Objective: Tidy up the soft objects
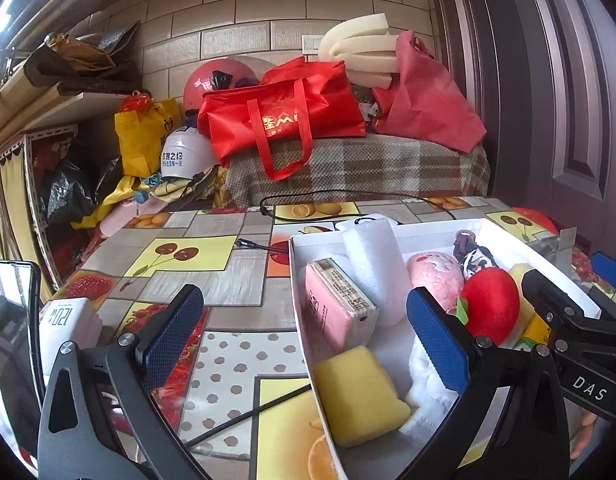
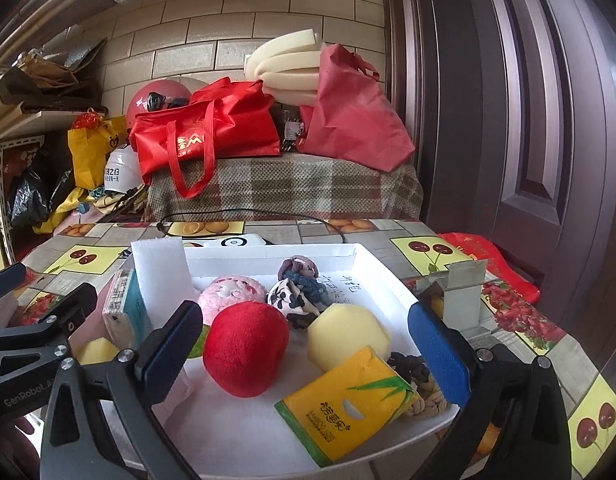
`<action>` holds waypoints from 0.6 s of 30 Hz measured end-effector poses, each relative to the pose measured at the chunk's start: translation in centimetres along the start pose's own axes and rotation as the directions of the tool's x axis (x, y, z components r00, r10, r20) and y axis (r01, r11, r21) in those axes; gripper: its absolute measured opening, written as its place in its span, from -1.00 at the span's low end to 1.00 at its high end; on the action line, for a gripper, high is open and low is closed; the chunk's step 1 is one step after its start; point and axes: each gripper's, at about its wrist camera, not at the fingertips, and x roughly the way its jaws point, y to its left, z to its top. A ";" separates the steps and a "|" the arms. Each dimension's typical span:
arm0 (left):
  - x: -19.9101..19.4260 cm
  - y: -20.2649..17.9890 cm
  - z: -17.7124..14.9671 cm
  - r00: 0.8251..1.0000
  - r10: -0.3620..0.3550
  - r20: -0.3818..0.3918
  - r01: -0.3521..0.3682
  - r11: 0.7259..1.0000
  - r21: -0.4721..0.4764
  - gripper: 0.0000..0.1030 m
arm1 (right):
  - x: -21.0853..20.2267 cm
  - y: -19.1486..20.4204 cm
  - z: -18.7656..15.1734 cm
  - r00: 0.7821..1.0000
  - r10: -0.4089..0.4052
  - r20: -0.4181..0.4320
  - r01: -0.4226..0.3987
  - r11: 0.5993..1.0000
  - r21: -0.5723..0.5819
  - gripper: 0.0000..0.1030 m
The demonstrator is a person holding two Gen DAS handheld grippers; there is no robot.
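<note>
**Soft goods gathered in one white box as both grippers stand empty**

A fruit-patterned tablecloth [image 2: 447, 236] covers the table, and on it sits the white box [image 2: 268, 250] that serves as the collecting point, which is likely why nearly every soft item lies inside its walls. A white foam block [image 2: 160, 276] leans upright against the left wall, probably propped there because it is too tall to lie flat among the rest. At centre rests the red plush apple [image 2: 246, 348], touching a pink ball [image 2: 230, 294] behind it. To the right are a pale yellow sponge [image 2: 347, 332] and, partly over it, a yellow tissue pack [image 2: 347, 408]. A pink tissue pack [image 1: 337, 308] and a yellow sponge block [image 1: 357, 396] line the near-left side. The right gripper [image 2: 308, 356] hovers over the box with its jaws wide, holding nothing. The left gripper [image 1: 308, 340] is likewise spread wide and empty, straddling the box's left wall. The sorting appears close to complete.
</note>
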 end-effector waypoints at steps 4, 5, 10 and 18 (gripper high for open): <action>-1.5 -0.4 -0.6 1.000 -0.006 0.012 0.006 1.000 0.022 0.99 | -1.3 -0.5 -0.5 1.000 0.000 -0.002 0.000 1.000 0.013 1.00; -1.9 -0.4 -0.7 1.000 -0.008 0.015 0.007 1.000 0.025 0.99 | -1.6 -0.7 -0.6 1.000 0.001 -0.001 -0.001 1.000 0.015 1.00; -3.3 -0.1 -1.3 1.000 -0.021 0.009 0.021 1.000 0.008 0.99 | -3.3 -1.4 -1.3 1.000 0.015 -0.008 -0.015 1.000 0.020 1.00; -7.3 -1.0 -2.9 0.997 -0.072 0.008 0.071 0.997 0.041 0.99 | -5.6 -2.5 -2.6 0.998 0.021 -0.052 -0.021 1.000 0.008 1.00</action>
